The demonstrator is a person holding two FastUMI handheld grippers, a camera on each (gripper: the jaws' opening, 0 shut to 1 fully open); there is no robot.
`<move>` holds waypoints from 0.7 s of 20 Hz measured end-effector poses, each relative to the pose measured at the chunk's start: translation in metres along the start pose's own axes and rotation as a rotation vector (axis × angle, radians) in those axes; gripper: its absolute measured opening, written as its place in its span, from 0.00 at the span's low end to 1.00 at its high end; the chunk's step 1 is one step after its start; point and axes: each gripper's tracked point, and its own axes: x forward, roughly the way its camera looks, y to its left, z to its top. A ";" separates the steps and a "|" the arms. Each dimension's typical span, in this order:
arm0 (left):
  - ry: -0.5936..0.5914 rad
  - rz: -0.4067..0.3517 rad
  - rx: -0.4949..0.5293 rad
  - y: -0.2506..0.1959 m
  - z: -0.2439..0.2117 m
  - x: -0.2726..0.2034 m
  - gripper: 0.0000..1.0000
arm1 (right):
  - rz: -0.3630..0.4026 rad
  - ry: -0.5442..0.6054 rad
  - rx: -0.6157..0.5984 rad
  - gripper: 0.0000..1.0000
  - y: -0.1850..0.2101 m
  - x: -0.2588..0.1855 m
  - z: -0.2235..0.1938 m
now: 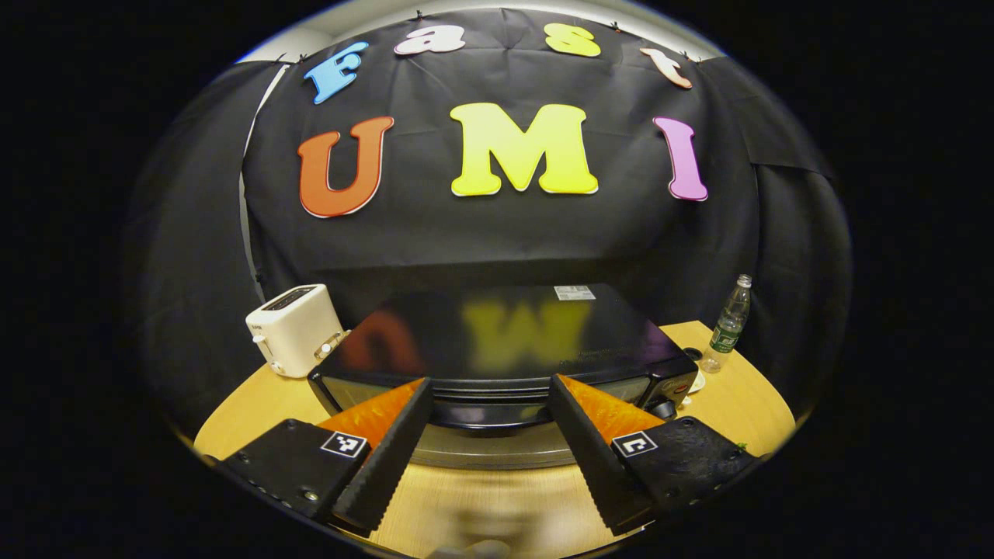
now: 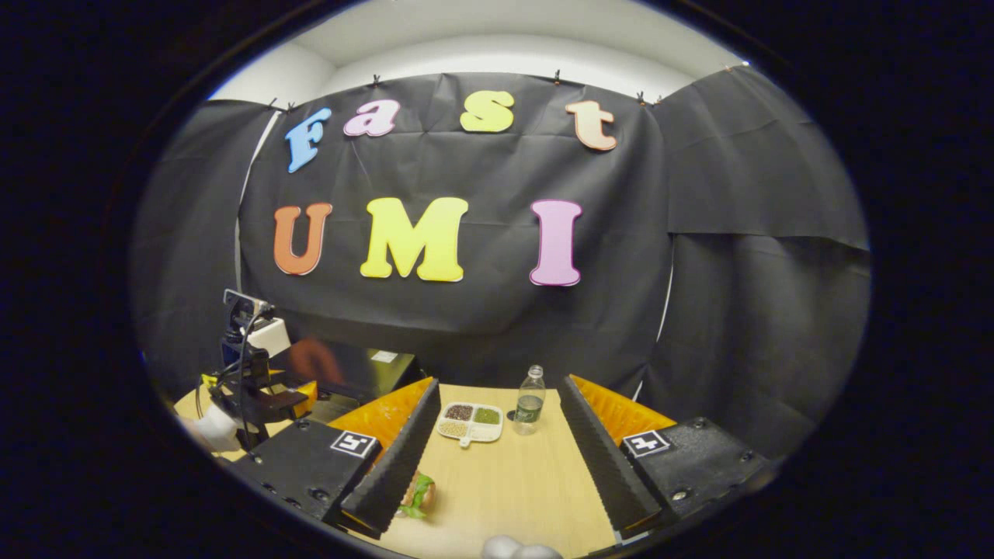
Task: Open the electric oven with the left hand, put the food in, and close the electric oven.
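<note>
A black electric oven sits at the middle of a round, light wooden surface, its glossy top mirroring the booth wall behind it. In the left gripper view the oven is straight ahead and close. Its front edge and a pale curved band that appears to be the door or its handle lie between the two fingers of the left gripper. The jaws stand wide open and grip nothing. Whether either finger touches the oven cannot be told.

The food — something with green leaves, partly hidden behind one finger — lies on the surface in the right gripper view, at the near edge, well apart from the oven. The right gripper hovers above the surface with its jaws also wide open and empty. Farther off, to the left in that view, the left gripper shows in a person's hand beside the oven.

Around these: a white toaster just left of the oven, a clear plastic bottle to its right, and a small divided tray of grains near the bottle.

Judging by this, the task is at its start — the door looks closed, the food untouched. Opening, loading and closing all remain.
</note>
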 end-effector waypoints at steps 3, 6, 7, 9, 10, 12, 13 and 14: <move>0.021 0.001 0.006 -0.001 -0.001 0.001 0.99 | 0.008 0.005 0.005 0.99 0.002 0.001 -0.001; 0.044 0.005 0.004 0.000 -0.003 -0.002 0.98 | 0.018 0.018 0.016 0.99 0.003 0.001 -0.005; 0.048 0.004 0.000 0.000 -0.005 -0.003 0.98 | 0.019 0.019 0.020 1.00 0.004 0.001 -0.006; 0.057 0.003 -0.004 0.000 -0.007 -0.010 0.99 | 0.017 0.016 0.021 0.98 0.005 -0.002 -0.004; 0.059 0.003 -0.005 -0.001 -0.010 -0.015 0.99 | 0.015 0.011 0.012 0.99 0.006 -0.004 -0.005; 0.067 -0.001 -0.005 -0.001 -0.017 -0.026 0.99 | 0.017 0.010 -0.012 0.99 0.009 -0.009 -0.007; 0.071 -0.004 -0.008 0.000 -0.021 -0.032 0.99 | 0.022 0.008 -0.020 0.99 0.013 -0.013 -0.008; 0.075 -0.007 -0.008 -0.001 -0.025 -0.038 0.99 | 0.033 0.005 -0.027 0.99 0.019 -0.016 -0.008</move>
